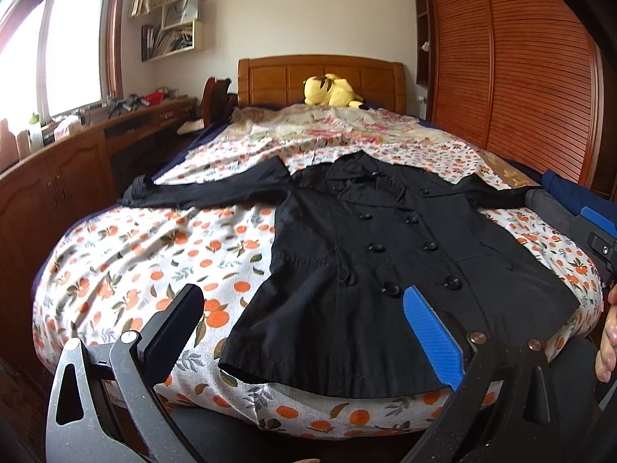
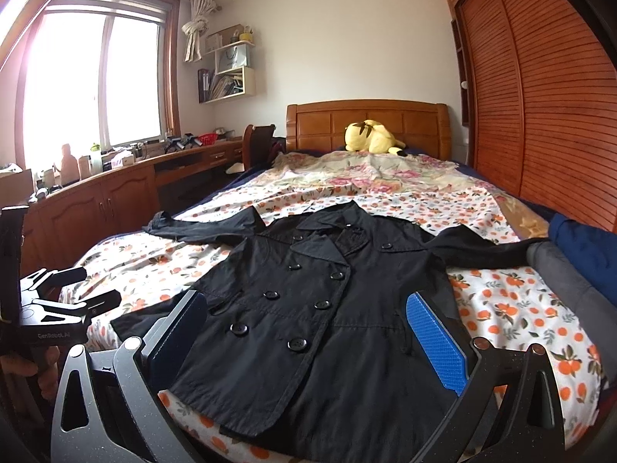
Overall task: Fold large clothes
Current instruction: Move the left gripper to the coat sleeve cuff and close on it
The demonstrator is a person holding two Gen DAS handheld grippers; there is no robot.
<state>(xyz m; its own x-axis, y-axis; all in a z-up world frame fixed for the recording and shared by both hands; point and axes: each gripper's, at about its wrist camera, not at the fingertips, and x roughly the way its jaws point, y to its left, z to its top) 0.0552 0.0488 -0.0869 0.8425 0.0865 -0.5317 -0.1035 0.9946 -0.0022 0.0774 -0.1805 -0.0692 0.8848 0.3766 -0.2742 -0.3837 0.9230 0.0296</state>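
Left tongs [image 1: 304,332] are held wide open above the near hem, nothing gripped; one black finger sits over the orange-print sheet [image 1: 127,262], the blue-padded finger over the coat's lower front. Right tongs [image 2: 308,335] are likewise spread wide and empty, with both fingers framing the coat's lower half. In the right wrist view the left tongs are also seen at the left edge, apart from the cloth. Part of a hand [image 1: 607,343] is seen at the right edge of the left wrist view.

Black double-breasted coat [image 1: 385,254] is laid flat, front up and buttoned, on the bed [image 2: 513,320], hem toward the cameras, collar toward the headboard. Both sleeves are spread out sideways; the left-side sleeve [image 1: 200,191] reaches the bed edge, and the right-side one runs toward a grey and blue bundle [image 2: 570,266] at the bed's right side.

Beyond the collar a floral cover [image 2: 366,177] is spread. A yellow plush toy [image 2: 372,137] is lying against the wooden headboard [image 2: 420,125]. A cluttered wooden worktop [image 2: 127,177] runs under the window [image 2: 92,85] on the left; wall shelves [image 2: 231,73] are mounted above it. A slatted wardrobe [image 2: 540,88] stands on the right.
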